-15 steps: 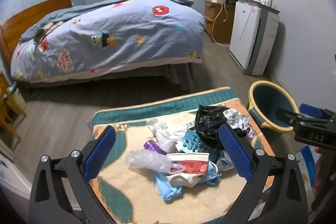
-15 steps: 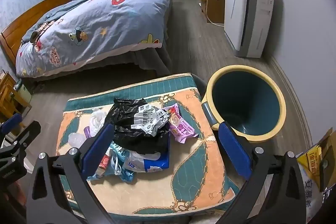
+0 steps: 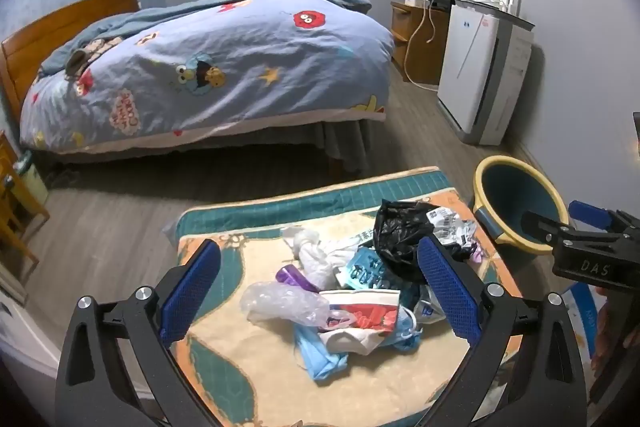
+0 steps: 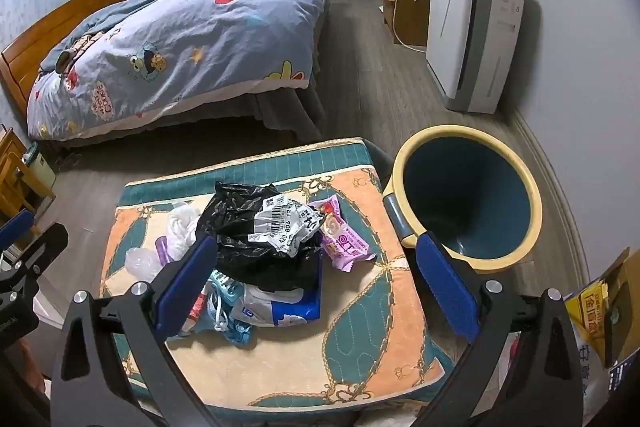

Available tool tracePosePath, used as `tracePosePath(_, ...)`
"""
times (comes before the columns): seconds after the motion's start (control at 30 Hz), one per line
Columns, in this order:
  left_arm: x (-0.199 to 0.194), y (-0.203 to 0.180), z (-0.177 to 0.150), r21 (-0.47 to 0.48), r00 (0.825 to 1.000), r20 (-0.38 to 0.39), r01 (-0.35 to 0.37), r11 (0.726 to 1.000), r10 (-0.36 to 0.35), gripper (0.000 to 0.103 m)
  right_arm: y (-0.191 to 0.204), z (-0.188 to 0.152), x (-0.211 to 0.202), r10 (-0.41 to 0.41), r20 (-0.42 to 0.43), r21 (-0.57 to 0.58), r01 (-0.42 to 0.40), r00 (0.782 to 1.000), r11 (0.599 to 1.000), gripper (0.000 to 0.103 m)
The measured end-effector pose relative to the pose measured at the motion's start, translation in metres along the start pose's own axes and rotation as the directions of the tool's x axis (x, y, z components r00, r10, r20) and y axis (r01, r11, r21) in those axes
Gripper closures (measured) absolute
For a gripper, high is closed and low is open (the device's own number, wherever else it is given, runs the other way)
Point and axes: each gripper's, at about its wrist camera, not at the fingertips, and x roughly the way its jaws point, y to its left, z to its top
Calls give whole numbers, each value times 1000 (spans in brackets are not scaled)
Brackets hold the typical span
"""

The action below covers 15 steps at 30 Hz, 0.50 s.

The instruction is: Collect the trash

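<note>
A: Left gripper and right gripper: jaws spread wide, nothing held.
B: Noted. Trash pile is heaped on the patterned cushion; bin stands just beside it

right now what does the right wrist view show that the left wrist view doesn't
Only the right wrist view shows the pink wrapper lying flat by the black bag, the bin's whole mouth with nothing visible inside, and a yellow box at the right edge.

Only the left wrist view shows the blue mask and the red-and-white packet at the pile's near side.

Both show the cushion, the black bag, the clear bag, the bed and wide-open empty jaws.
</note>
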Motion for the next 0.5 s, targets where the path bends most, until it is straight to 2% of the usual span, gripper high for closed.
tracePosePath(0.5, 0, 0, 0, 1, 1000, 0, -1, 1000, 1, 5, 0, -1, 1, -3, -4, 0, 3, 1000, 1000, 6)
